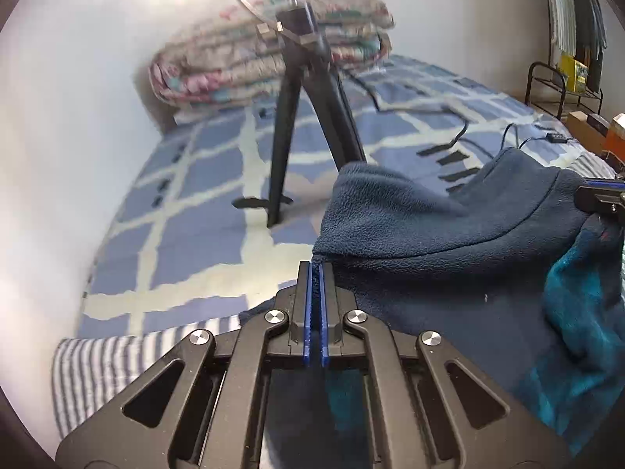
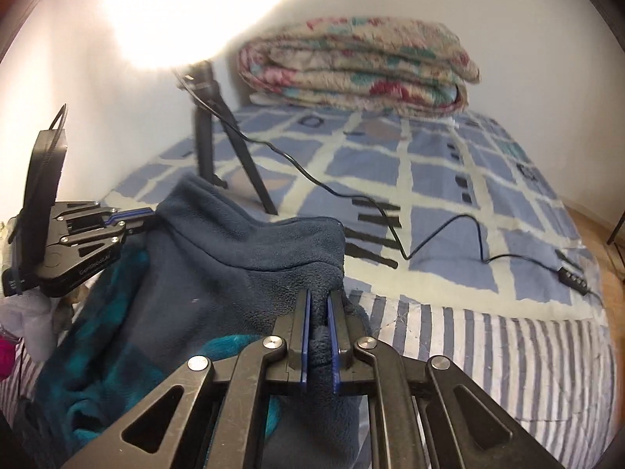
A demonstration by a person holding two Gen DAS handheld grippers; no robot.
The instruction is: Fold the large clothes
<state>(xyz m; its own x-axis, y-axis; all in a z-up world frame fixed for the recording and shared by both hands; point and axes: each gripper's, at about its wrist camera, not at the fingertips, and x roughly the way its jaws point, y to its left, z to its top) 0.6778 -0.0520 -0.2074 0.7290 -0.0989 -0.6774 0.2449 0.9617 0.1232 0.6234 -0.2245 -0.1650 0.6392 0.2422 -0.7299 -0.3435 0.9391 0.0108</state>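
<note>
Above the bed (image 2: 449, 203), both grippers hold a navy fleece (image 2: 242, 258) stretched out.

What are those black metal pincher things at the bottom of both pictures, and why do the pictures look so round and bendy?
Those are grippers, like big tongs with two fingers. A person holds one in each hand; there is no robot here. Each gripper carries a small camera that looks out along its fingers, and its wide lens bends the picture into a round shape.

One picture comes from the left gripper, the other from the right gripper. In the right one you can even see the left gripper from the side.

Both grippers are pinching the top edge of a dark blue fleece top and holding it up over a bed with a blue checked cover. Also on the bed are a folded flowery blanket, a black tripod, a black cable and a striped cloth.
</note>
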